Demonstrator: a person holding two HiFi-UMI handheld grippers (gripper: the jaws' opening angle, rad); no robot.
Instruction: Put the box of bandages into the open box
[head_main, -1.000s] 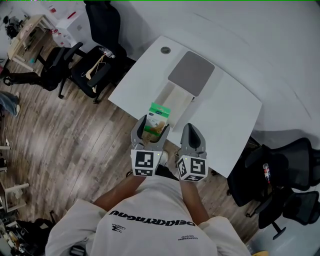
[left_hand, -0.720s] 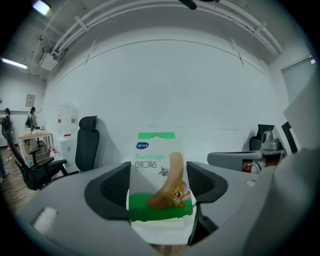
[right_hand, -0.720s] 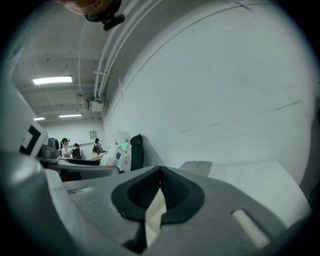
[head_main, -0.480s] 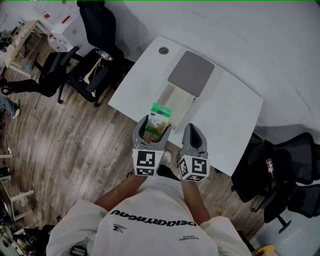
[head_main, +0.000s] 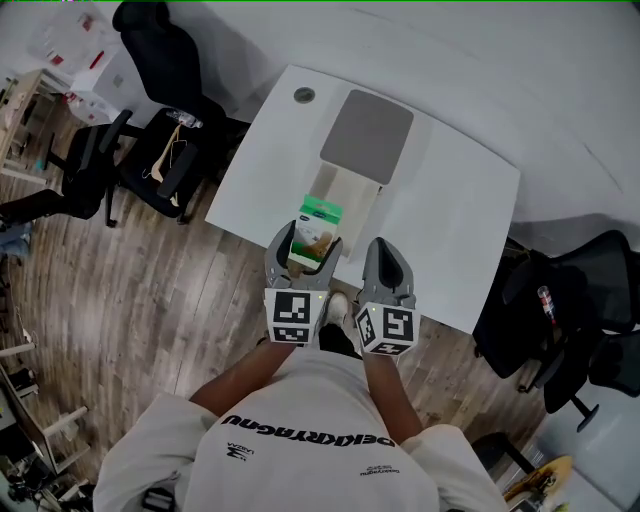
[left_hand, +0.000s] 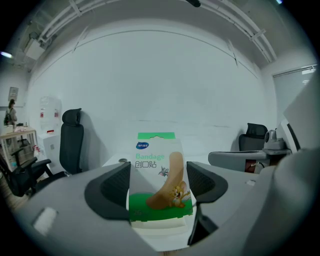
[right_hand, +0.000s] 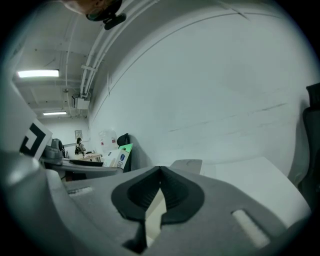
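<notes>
My left gripper (head_main: 306, 247) is shut on the box of bandages (head_main: 319, 226), a green and white carton held upright just above the table's near edge. In the left gripper view the carton (left_hand: 159, 180) fills the gap, and both dark pads (left_hand: 114, 189) press on its sides. The open box (head_main: 338, 192) lies on the table just beyond it, a pale tray with a grey lid (head_main: 366, 135) folded back at its far end. My right gripper (head_main: 384, 252) hovers beside the left one, shut and empty; its pads (right_hand: 172, 192) meet.
The white table (head_main: 455, 225) has a round cable hole (head_main: 304, 95) at its far left corner. Black office chairs stand at the left (head_main: 160, 140) and at the right (head_main: 560, 320). Wooden floor (head_main: 130, 290) lies around the table's near side.
The head view has shifted, so the table sits a little further left and nearer. Both grippers hold their places before the body, the left still gripping the carton.
</notes>
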